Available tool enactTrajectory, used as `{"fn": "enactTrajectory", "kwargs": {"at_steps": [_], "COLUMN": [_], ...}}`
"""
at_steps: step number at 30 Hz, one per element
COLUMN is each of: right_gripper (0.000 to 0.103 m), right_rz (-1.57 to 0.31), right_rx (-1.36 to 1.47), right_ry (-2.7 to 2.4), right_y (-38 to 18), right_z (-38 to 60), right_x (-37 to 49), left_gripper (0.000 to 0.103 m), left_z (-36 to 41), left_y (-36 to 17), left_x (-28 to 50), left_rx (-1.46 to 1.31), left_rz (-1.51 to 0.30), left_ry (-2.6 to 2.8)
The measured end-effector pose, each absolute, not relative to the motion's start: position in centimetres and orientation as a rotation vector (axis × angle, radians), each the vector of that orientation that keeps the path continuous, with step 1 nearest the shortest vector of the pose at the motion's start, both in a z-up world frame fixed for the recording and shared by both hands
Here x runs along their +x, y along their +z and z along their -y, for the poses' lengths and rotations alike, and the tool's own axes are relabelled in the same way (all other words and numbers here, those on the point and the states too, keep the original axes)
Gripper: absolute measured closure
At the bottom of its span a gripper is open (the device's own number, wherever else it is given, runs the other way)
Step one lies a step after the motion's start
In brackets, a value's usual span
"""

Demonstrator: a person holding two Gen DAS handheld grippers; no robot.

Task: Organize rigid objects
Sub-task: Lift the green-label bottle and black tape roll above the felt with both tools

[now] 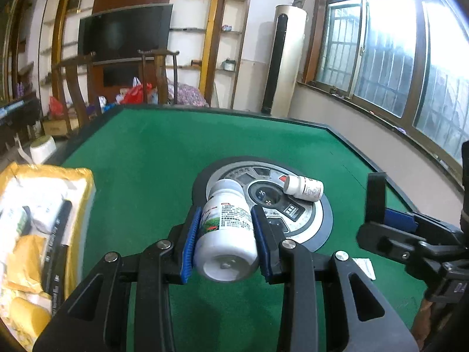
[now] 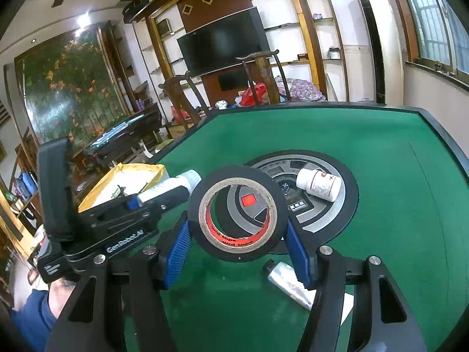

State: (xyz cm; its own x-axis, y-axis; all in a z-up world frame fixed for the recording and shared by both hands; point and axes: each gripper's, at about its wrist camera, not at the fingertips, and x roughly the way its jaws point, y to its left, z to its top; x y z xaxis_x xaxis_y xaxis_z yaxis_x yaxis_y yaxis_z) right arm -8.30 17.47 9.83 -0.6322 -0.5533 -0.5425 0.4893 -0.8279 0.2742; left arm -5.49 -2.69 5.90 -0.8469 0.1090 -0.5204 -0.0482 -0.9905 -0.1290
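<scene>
My left gripper (image 1: pixel 225 231) is shut on a large white bottle (image 1: pixel 225 234) with a printed label, held above the green table (image 1: pixel 146 161). My right gripper (image 2: pixel 237 240) is shut on a roll of black tape (image 2: pixel 234 214) with a brown core, held upright above the table. A small white pill bottle (image 1: pixel 303 187) lies on its side on the round centre panel (image 1: pixel 310 226); it also shows in the right wrist view (image 2: pixel 318 184). The left gripper with its bottle shows at the left of the right wrist view (image 2: pixel 164 193).
A yellow box (image 1: pixel 79 182) with papers, a black pen and packets sits at the table's left edge, also in the right wrist view (image 2: pixel 117 182). A silver tube (image 2: pixel 288 283) lies on a white paper near the table's front. Wooden chairs (image 1: pixel 158 76) stand behind the table.
</scene>
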Motion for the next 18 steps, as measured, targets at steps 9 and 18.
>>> {"fn": "enactTrajectory", "kwargs": {"at_steps": [9, 18], "right_gripper": [0.047, 0.047], "right_rz": [0.095, 0.062], "right_rx": [0.838, 0.851], "right_ry": [-2.393, -2.393], "right_y": [9.7, 9.1], "right_z": [-16.9, -16.2], "right_x": [-7.8, -8.0], "left_gripper": [0.071, 0.071], "left_z": [2.4, 3.6], "left_y": [6.2, 7.0], "left_x": [-3.3, -0.2], "left_rx": [-0.79, -0.694], "left_rz": [0.048, -0.028], "left_ry": [3.047, 3.137]}}
